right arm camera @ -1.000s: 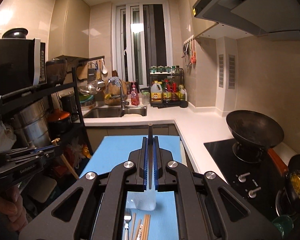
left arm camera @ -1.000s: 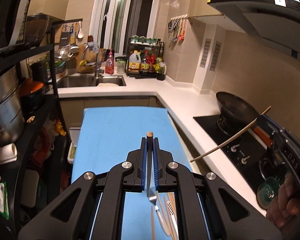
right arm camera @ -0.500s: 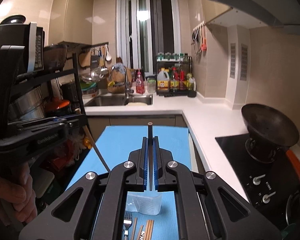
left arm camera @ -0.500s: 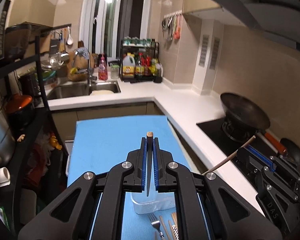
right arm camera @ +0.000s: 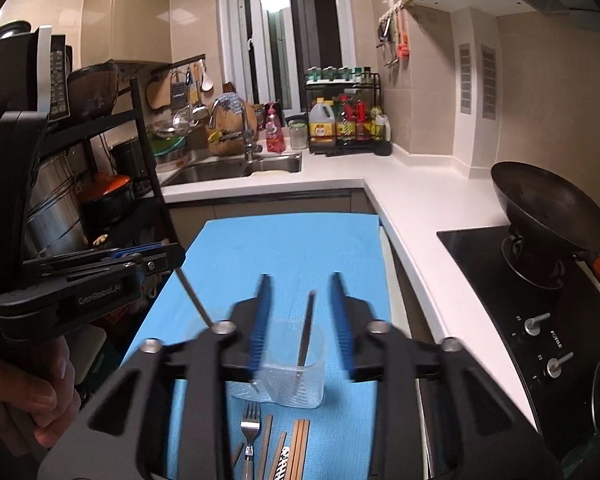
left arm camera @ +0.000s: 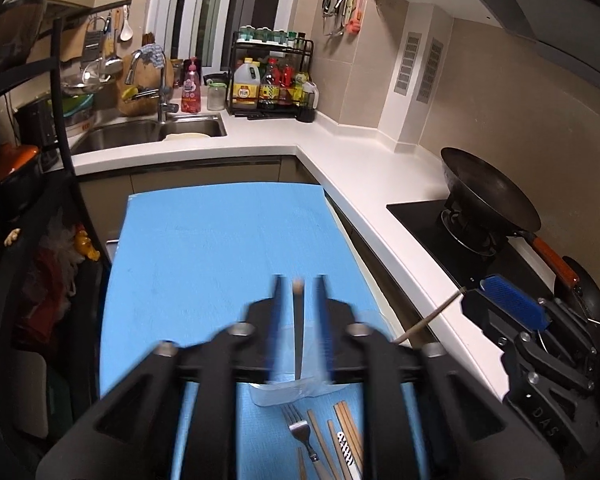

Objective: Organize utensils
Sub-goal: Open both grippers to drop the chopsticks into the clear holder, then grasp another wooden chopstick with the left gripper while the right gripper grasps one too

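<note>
A clear plastic cup [right arm camera: 300,384] stands on the blue mat [right arm camera: 284,248]. My right gripper [right arm camera: 300,278] hangs over it with its jaws opening. A dark chopstick [right arm camera: 306,328] stands loose between the pads, its lower end in the cup. My left gripper [left arm camera: 298,280] is blurred and its jaws are opening too, with a wood-tipped chopstick [left arm camera: 298,320] free between them, its lower end pointing down at the cup [left arm camera: 292,394]. In front of the cup lie a fork [right arm camera: 250,426] and several chopsticks [right arm camera: 296,448].
A white counter [left arm camera: 364,176] wraps the right side, with a black wok [left arm camera: 488,196] on the hob and a sink [left arm camera: 148,132] at the back. A dark rack of pots [right arm camera: 60,208] stands at the left. A hand [right arm camera: 28,396] holds the left gripper's handle.
Both grippers have sunk towards the cup and their jaws have parted. The chopsticks they pinched now stand loose between the pads.
</note>
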